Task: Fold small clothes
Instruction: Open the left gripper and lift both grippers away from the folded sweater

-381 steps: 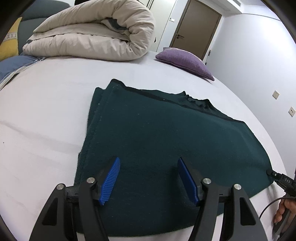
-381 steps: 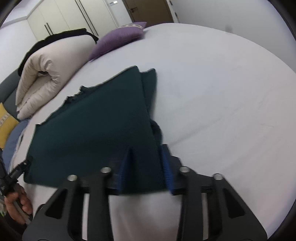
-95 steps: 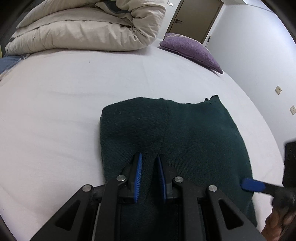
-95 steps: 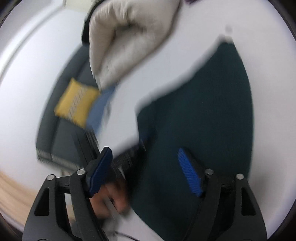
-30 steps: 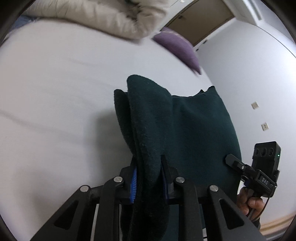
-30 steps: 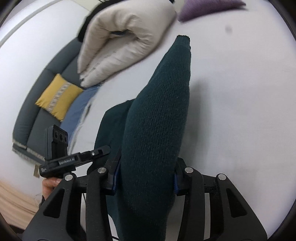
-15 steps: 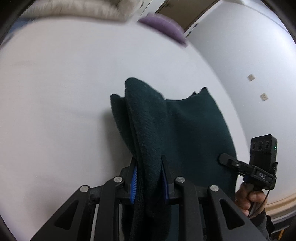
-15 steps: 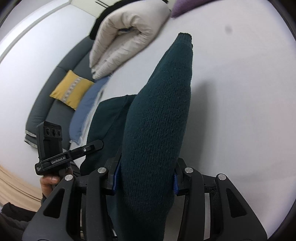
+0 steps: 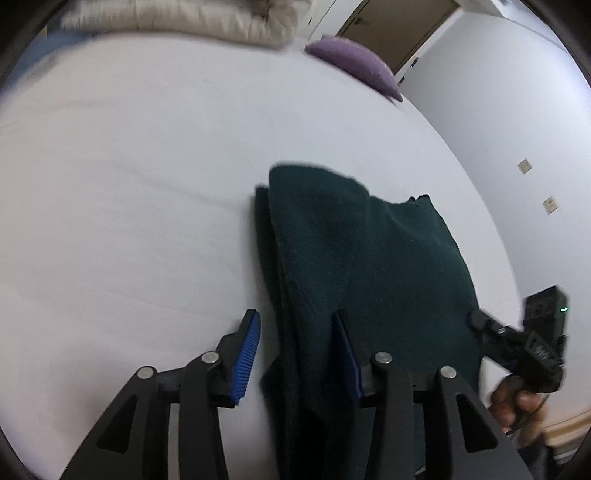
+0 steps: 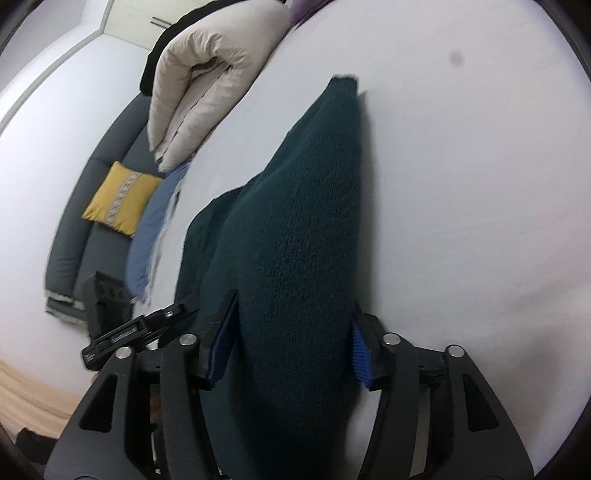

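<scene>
A dark green knitted garment (image 9: 369, 266) lies folded in several layers on the white bed (image 9: 129, 192). My left gripper (image 9: 295, 350) is open, its blue pads either side of the garment's left folded edge. In the right wrist view the same garment (image 10: 295, 229) lies between the wide-open fingers of my right gripper (image 10: 291, 354), the pads close to its sides. The right gripper also shows at the garment's right edge in the left wrist view (image 9: 517, 339).
A rolled beige duvet (image 10: 207, 81) and a purple pillow (image 9: 354, 70) lie at the far end of the bed. A grey sofa with a yellow cushion (image 10: 118, 197) and a blue cloth (image 10: 155, 221) stand to the left. A brown door (image 9: 388, 33) is beyond.
Both grippers have opened and let go of the green garment. The lifted fold has dropped down onto the layers on the bed.
</scene>
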Tool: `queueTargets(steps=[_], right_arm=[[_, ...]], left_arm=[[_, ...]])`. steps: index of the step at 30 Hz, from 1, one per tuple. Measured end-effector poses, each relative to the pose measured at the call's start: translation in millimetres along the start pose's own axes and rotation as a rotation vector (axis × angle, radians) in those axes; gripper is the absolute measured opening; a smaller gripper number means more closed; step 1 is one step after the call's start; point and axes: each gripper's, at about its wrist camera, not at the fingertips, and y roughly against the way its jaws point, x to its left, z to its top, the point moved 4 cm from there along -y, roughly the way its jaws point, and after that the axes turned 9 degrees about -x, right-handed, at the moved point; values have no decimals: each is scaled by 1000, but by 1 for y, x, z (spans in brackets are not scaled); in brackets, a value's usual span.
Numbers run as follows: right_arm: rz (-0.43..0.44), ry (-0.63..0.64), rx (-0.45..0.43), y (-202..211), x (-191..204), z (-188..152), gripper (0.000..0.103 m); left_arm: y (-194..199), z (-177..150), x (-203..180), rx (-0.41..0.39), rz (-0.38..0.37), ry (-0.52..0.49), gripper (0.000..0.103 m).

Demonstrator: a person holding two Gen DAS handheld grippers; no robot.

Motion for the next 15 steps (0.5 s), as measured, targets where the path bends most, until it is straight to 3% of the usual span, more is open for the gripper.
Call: queueTargets(steps=[3,6,8,9,13,15], right_arm=[[-68,22,-94,26,5,5,57],[-114,24,-174,60,8,7,57],[-172,78,-226,80,20,2,58],[-192,107,-244,89,28,2,58],[-272,251,-332,125,67,-9,58],[-311,337,-396,149,88,-14,63]], left_arm=[[35,1,-11,-110,70,-93,56],[71,-1,-37,-250,131,-189,76],[90,-5,-55,-331,157,-248,96],[103,-8,-66,-388,179,-282,101],[136,-9,-97,-529,235,-338,103],[160,-10,-106,-599,270,-340,103]])
